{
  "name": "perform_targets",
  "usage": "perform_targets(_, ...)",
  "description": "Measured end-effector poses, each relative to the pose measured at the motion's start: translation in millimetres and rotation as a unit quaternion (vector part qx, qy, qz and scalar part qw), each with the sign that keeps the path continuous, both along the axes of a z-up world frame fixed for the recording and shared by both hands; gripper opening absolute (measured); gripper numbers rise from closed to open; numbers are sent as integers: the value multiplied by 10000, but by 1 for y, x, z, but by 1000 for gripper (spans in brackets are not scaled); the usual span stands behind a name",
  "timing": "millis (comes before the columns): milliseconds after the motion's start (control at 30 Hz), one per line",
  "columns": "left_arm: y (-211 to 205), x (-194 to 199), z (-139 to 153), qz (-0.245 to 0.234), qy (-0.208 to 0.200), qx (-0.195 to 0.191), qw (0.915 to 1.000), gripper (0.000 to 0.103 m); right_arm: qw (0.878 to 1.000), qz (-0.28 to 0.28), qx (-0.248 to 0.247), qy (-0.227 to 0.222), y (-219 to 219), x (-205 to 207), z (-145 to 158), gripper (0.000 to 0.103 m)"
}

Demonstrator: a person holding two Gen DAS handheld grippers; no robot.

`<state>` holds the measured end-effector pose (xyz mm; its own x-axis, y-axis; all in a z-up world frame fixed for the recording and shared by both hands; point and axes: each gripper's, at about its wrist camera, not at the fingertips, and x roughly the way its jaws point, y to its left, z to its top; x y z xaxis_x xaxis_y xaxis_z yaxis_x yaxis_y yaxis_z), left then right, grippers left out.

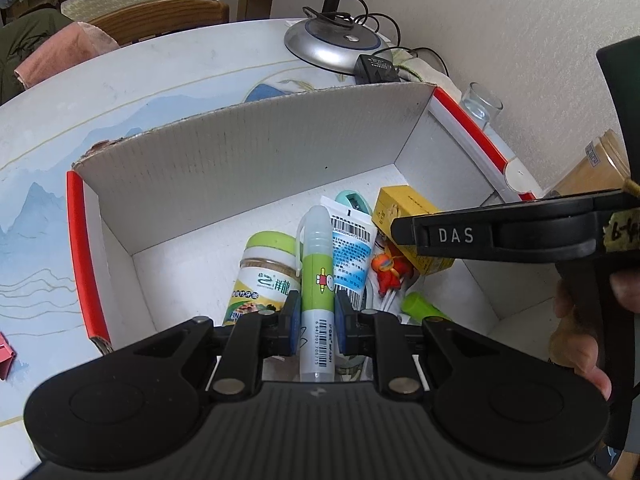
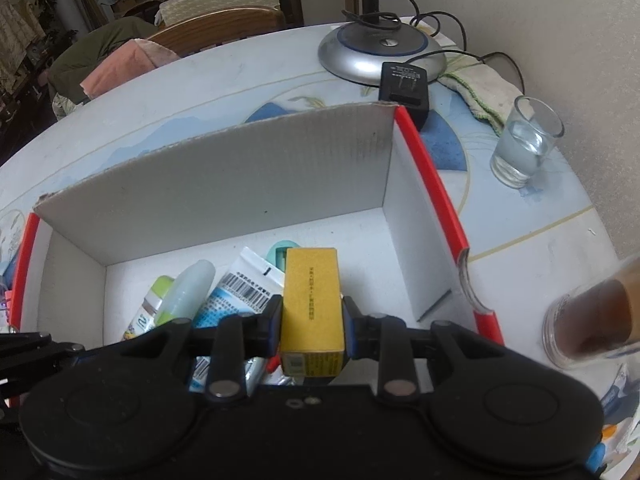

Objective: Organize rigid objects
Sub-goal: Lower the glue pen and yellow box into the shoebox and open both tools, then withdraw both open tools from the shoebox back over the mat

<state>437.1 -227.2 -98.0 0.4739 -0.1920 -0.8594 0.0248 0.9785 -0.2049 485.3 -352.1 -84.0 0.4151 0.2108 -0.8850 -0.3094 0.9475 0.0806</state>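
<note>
A white cardboard box (image 1: 248,160) with red edges stands on the table; it also shows in the right wrist view (image 2: 224,184). My left gripper (image 1: 316,318) is shut on a green-and-white glue stick (image 1: 317,276), held over the box. My right gripper (image 2: 311,320) is shut on a yellow carton (image 2: 311,300) over the box; that carton also shows in the left wrist view (image 1: 404,208). Inside the box lie a green-lidded jar (image 1: 264,272), a white-and-blue tube (image 1: 352,248), a teal item (image 1: 352,200) and an orange-red toy (image 1: 390,272).
A silver lamp base (image 2: 380,50) and a black power adapter (image 2: 404,88) sit behind the box. A glass of water (image 2: 526,142) stands to its right, a jar of brown liquid (image 2: 596,320) nearer. A cloth (image 2: 480,84) lies by the wall. A chair (image 2: 216,26) stands beyond the table.
</note>
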Motion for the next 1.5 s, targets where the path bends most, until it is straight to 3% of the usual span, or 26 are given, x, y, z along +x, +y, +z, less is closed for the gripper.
perform_targets(500,7,-17,0,204,46,32,9998,18,9993,189,308,69,-19,-23,7,36)
perform_targets(1233,28,-81,54,520,-716,-79,9960,19,9938,694,702,-506,-23,-82,58,59)
perform_targets(1267,31,-84,56,549,-730,-84,9958,21,9934,724,703,-539,-22,-84,60,60)
perform_targets(1367,41,-93,60,634,-808,-105,9947,38,9921,798,765,-585,-17,-91,65,64)
perform_targets(1433,48,-99,63,691,-884,-57,9937,56,9914,832,787,-629,-14,-97,69,67)
perform_targets(1500,56,-107,65,715,-956,-64,9928,58,9907,870,809,-664,-9,-103,71,70)
